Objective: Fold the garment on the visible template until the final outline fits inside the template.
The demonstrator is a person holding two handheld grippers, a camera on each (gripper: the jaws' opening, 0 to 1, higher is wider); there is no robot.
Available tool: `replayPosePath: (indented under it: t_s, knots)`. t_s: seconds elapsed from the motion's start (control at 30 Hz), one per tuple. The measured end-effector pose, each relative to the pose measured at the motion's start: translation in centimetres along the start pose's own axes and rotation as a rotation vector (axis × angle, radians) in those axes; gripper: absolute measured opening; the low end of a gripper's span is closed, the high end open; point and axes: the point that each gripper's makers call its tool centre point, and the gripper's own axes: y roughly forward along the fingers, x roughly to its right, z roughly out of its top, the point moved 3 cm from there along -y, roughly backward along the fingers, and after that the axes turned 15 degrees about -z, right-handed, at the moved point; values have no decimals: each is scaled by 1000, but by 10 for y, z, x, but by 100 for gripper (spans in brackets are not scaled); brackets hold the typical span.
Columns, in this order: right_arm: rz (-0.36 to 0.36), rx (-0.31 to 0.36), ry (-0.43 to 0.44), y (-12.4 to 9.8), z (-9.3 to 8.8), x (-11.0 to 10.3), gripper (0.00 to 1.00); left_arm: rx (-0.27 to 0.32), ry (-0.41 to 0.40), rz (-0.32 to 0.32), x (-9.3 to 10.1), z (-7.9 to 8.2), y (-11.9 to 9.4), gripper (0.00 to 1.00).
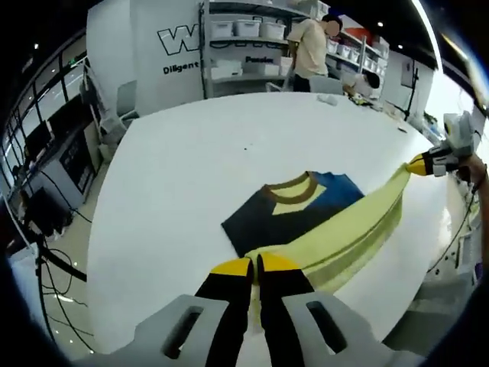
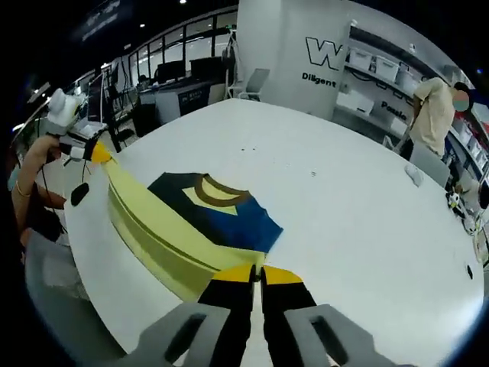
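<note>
In the left gripper view, I see desks with dark monitors point(image 1: 53, 145) running down the left edge, and a white pillar point(image 1: 164, 53) with partial lettering at upper left. Right of it, shelving point(image 1: 252, 38) holds white bins, and a person point(image 1: 309, 50) in a pale yellow top stands at the far end of the white tabletop point(image 1: 168, 176). The garment point(image 1: 306, 214) lies at centre right: a shirt with a brown collar, dark and blue panels, and a yellow-green hem lifted into a taut band. At bottom centre my left gripper point(image 1: 255, 265) has its fingers pressed together on one end of that band. At the right edge my right gripper point(image 1: 425, 164) pinches the other end, near the tabletop's edge.

In the right gripper view, the left gripper point(image 2: 98, 152) sits at upper left with a hand point(image 2: 42, 149) behind it, holding its end of the stretched band. The garment point(image 2: 214, 210) spreads across centre left. At bottom centre the right gripper point(image 2: 258, 272) has its fingers clamped on the hem. Small specks dot the tabletop point(image 2: 344, 199) beyond, and the person point(image 2: 432, 111) stands at upper right by the shelves point(image 2: 374, 69).
</note>
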Motion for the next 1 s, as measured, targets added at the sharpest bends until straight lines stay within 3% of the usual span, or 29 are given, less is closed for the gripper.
replayPosePath:
  t_s: [0.33, 0.57, 0.6, 0.77, 0.83, 1.0]
  knots:
    - [-55, 55, 17, 21, 29, 12, 0, 21, 4, 33, -22, 28, 24, 8]
    - [-107, 17, -22, 52, 34, 15, 0, 48, 13, 53, -45, 39, 52, 8]
    - [-114, 13, -23, 57, 34, 16, 0, 67, -39, 67, -50, 40, 59, 8]
    - [-162, 13, -34, 80, 38, 19, 0, 41, -40, 64, -59, 38, 81, 8]
    - [-170, 0, -16, 93, 36, 19, 0, 17, -47, 77, -66, 31, 91, 8]
    - [-161, -8, -66, 118, 29, 15, 0, -3, -78, 85, -78, 16, 110, 8]
